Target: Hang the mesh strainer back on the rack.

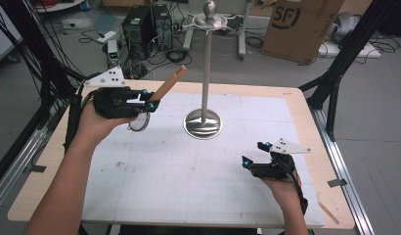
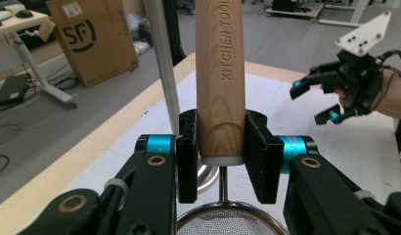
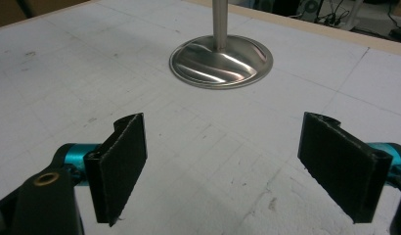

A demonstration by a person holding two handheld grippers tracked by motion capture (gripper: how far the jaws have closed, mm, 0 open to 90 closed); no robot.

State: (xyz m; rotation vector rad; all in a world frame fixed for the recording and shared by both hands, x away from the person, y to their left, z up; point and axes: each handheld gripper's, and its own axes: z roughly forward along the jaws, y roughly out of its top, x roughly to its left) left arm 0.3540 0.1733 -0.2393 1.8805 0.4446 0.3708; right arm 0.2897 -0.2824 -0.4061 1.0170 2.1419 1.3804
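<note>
Picked up and held: wooden handle (image 2: 221, 78) of a small mesh strainer (image 2: 228, 224) pinched between the fingers (image 2: 259, 156) of the left gripper (image 1: 148, 101), pads pressing on both sides near the handle's lower end, mesh bowl hanging just below the fingers, handle slanting up and away beyond the fingertips. Raised clear of the bench (image 1: 189, 166), so lifting looks done. Left to do, judging by the layout: carrying the strainer over to the tall metal stand (image 1: 207, 73) and hanging it from the arms at the top (image 1: 210, 20). Right gripper (image 1: 255, 154) low over the bench, fingers (image 3: 121, 161) spread wide with nothing between, stand base (image 3: 221, 61) well ahead of the fingertips.
</note>
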